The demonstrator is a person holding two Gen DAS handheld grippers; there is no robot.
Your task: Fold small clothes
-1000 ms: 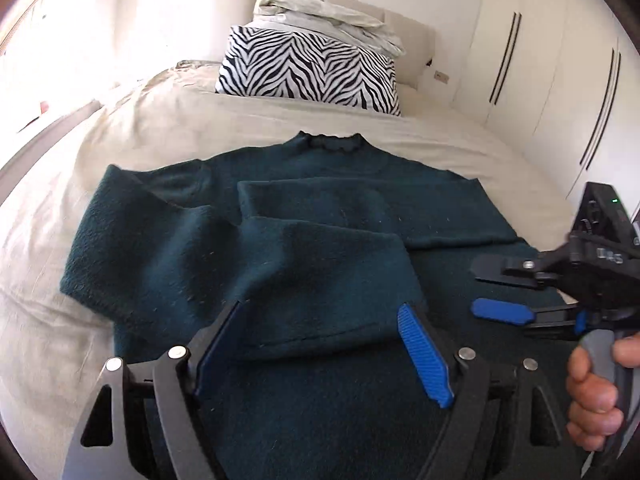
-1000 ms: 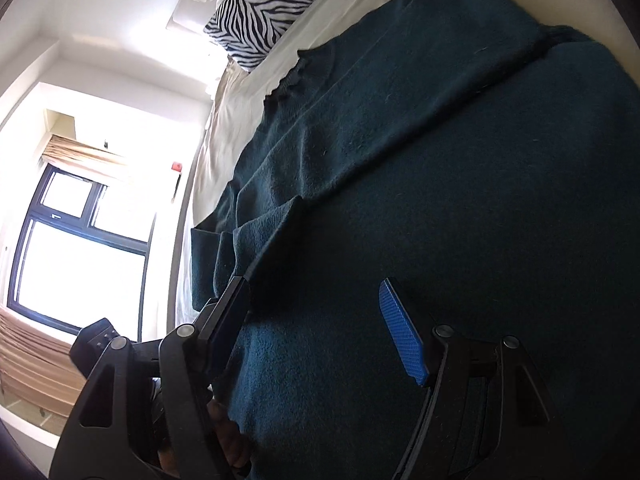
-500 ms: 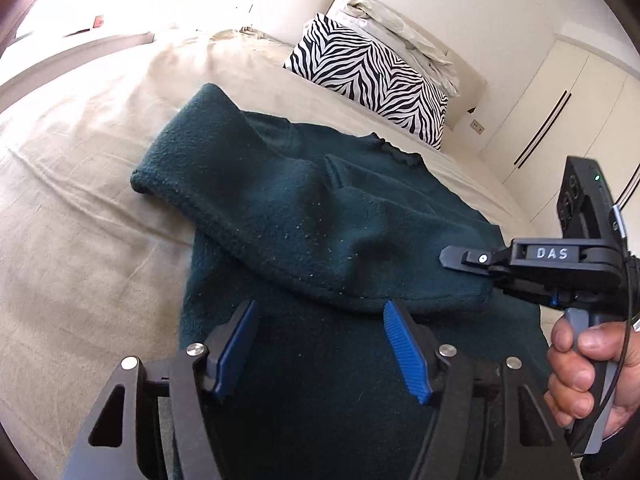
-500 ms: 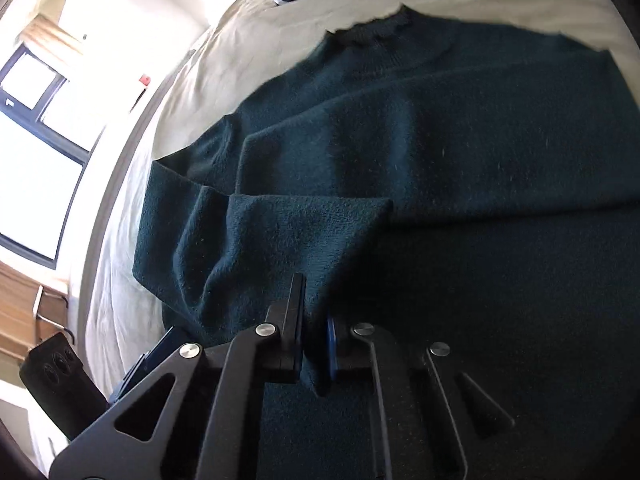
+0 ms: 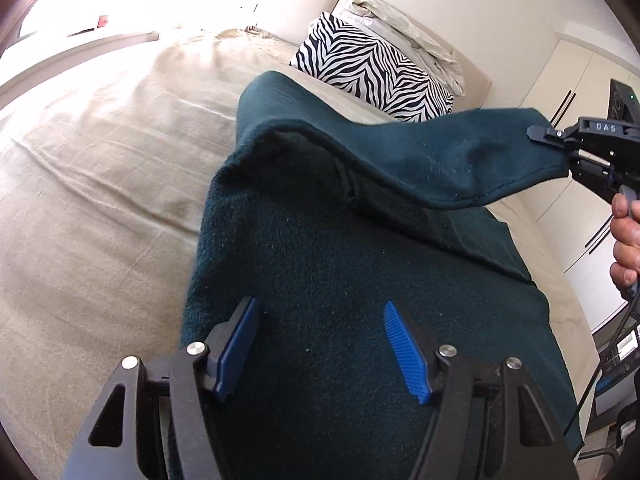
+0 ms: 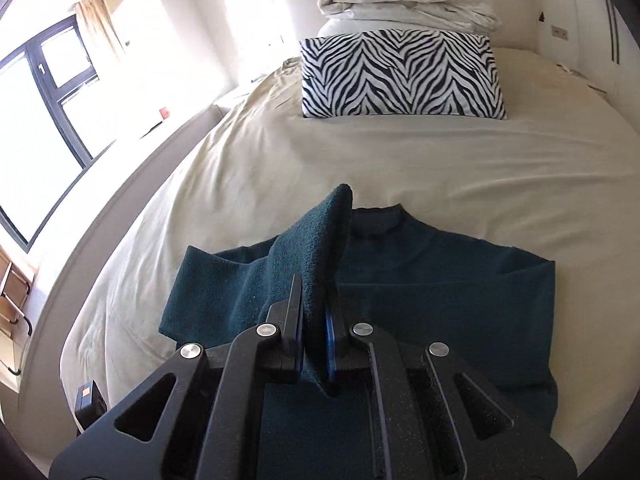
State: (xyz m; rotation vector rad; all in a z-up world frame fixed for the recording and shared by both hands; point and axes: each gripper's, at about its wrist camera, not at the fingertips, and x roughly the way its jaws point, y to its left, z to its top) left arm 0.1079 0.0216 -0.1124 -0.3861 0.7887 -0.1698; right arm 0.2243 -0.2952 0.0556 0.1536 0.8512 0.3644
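Note:
A dark green sweater [image 5: 320, 280] lies spread on the bed, collar toward the pillow; it also shows in the right wrist view [image 6: 440, 280]. My right gripper [image 6: 314, 312] is shut on the end of the sweater's left sleeve [image 6: 312, 248] and holds it raised above the body. In the left wrist view that gripper [image 5: 560, 140] sits at the right, with the sleeve [image 5: 420, 160] stretched up to it. My left gripper [image 5: 320, 340] is open and empty, low over the sweater's lower body.
The beige bed sheet [image 5: 100, 200] surrounds the sweater. A zebra-striped pillow [image 6: 400, 76] and a folded white duvet [image 6: 404, 4] lie at the headboard. A window [image 6: 40, 100] is at the left, white wardrobes [image 5: 580, 80] at the right.
My right gripper closed on the folded sleeve's end and lifted it up and to the right. My left gripper stayed open and shifted left along the sweater.

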